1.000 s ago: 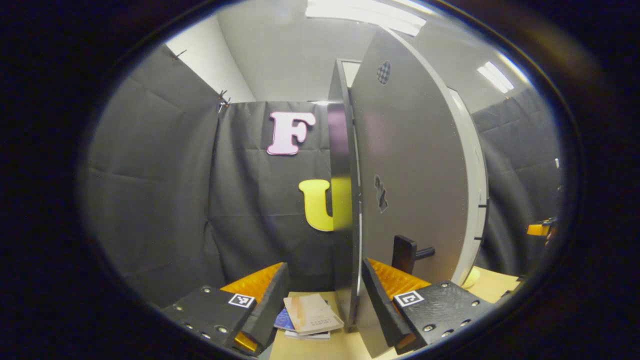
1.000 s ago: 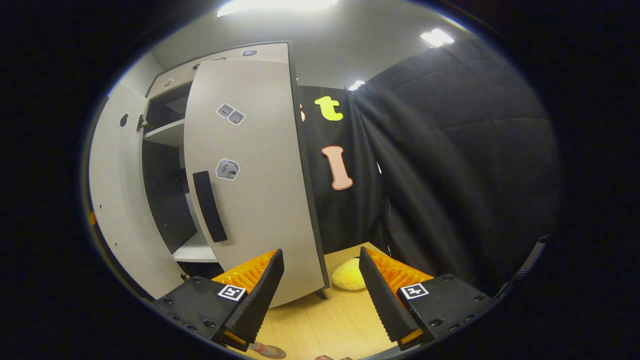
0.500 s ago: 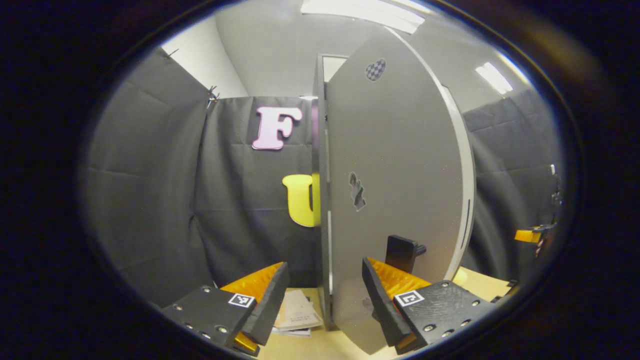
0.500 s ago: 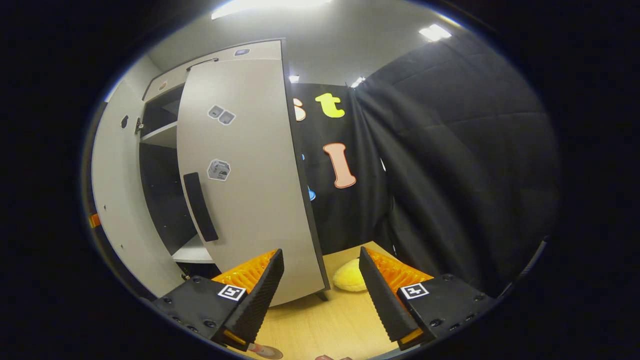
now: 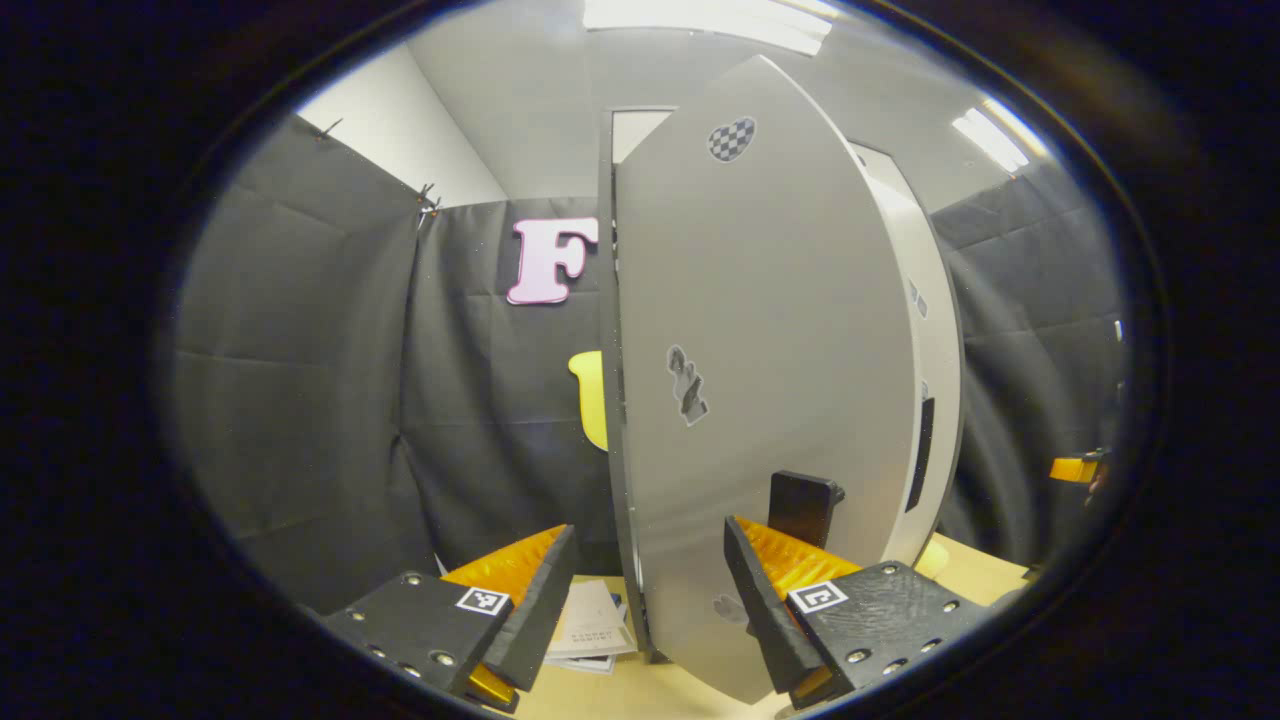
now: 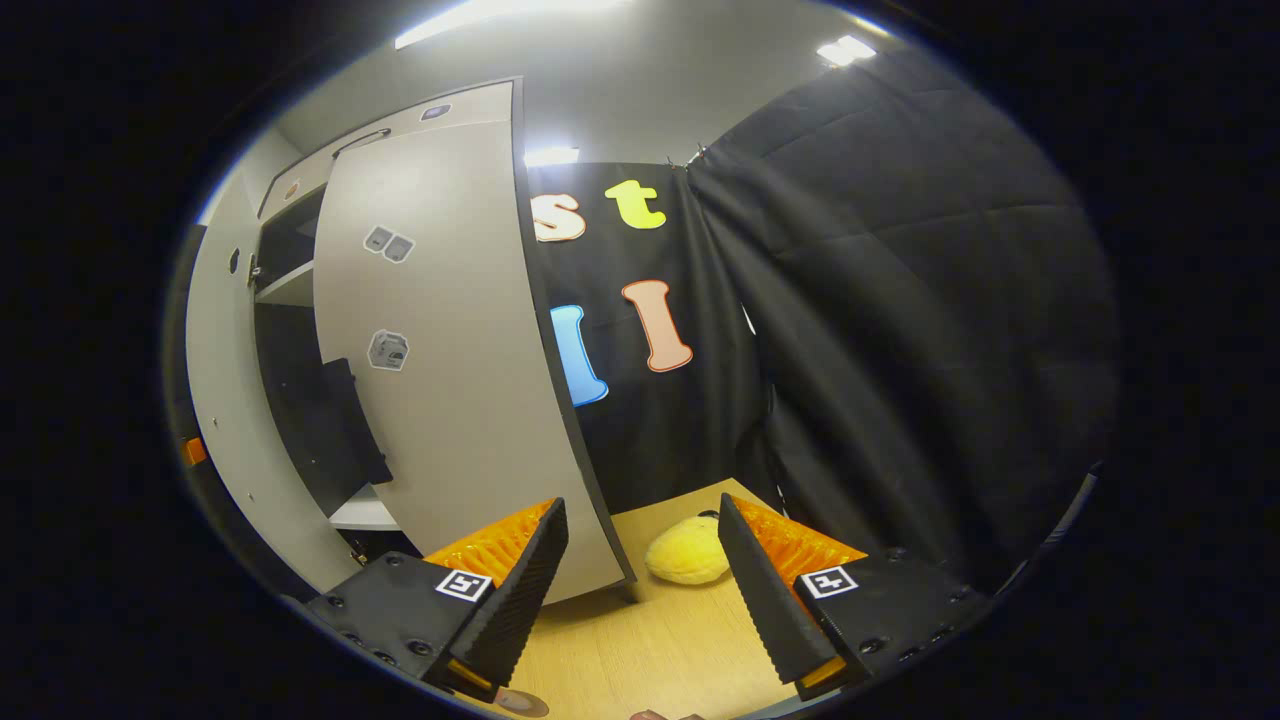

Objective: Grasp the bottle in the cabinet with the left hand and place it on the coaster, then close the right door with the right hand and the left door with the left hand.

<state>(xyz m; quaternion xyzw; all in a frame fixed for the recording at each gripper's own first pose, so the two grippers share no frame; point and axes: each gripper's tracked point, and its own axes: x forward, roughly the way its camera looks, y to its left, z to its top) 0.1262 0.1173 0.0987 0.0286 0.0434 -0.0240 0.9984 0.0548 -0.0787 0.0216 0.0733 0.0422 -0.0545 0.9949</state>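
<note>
Left door (image 5: 760,380) stands upright, its free edge between the parted fingers of the left hand-held gripper (image 5: 648,590), which grasps nothing. Right door (image 6: 440,360) lies left of the right hand-held gripper (image 6: 642,580), likewise released and empty.

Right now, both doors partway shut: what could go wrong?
1. The left door stands between the open fingers of the left gripper, its handle just past one finger: pushing on could snag it.
2. Papers lie by that door's foot and might catch under it.
3. The right door is still ajar; the right gripper touches nothing, so the doors may meet out of order.
</note>
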